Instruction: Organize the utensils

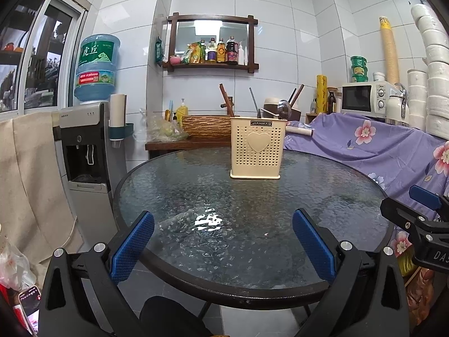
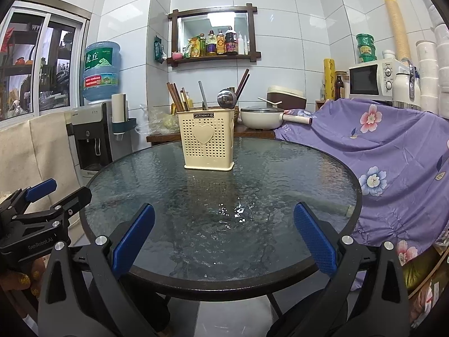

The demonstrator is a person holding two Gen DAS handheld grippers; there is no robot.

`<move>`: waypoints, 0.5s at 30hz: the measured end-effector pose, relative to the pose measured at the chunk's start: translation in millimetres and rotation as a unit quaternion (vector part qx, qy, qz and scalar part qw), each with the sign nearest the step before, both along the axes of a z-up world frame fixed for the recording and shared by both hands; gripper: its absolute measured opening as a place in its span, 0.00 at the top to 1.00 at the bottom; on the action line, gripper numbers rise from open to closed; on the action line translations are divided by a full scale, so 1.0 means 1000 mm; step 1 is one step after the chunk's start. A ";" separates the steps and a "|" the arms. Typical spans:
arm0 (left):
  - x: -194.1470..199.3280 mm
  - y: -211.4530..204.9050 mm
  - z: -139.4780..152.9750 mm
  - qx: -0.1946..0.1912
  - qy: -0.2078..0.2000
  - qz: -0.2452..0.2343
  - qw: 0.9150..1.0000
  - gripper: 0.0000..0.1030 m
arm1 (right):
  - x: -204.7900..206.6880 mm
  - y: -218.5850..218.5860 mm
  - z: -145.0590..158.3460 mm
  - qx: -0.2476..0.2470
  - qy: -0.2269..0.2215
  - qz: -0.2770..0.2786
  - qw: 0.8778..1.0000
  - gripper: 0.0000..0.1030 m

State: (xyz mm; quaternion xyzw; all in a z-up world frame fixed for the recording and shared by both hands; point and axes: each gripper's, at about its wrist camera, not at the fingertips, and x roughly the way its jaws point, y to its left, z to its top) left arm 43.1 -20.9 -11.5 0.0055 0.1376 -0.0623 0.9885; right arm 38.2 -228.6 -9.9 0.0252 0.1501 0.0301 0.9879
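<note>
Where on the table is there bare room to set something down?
Glass table is bare from the holder to the near rim, and on both its sides. Both grippers, left and right, hang open over the near edge. Back counter is crowded.

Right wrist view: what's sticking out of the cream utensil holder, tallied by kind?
In the utensil holder:
Metal spoon: 1
Grey metal handle: 1
Brown chopstick bunches: 2, one at the left end and one at the right; the sticks overlap too much to count singly
Total: 4
</note>
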 end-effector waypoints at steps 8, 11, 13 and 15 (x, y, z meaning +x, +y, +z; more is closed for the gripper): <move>0.001 0.001 0.000 0.000 0.003 -0.001 1.000 0.06 | 0.000 0.001 0.000 0.000 0.000 0.000 1.000 0.05; 0.001 0.002 0.001 -0.002 0.002 -0.001 1.000 0.06 | 0.001 0.000 0.001 0.003 -0.001 0.000 1.000 0.05; 0.001 0.002 0.001 -0.002 0.001 -0.002 1.000 0.06 | 0.001 -0.002 0.001 0.004 -0.002 -0.001 1.000 0.05; 0.001 0.002 0.001 -0.002 0.001 -0.001 1.000 0.06 | 0.001 -0.002 0.001 0.004 -0.001 -0.001 1.000 0.05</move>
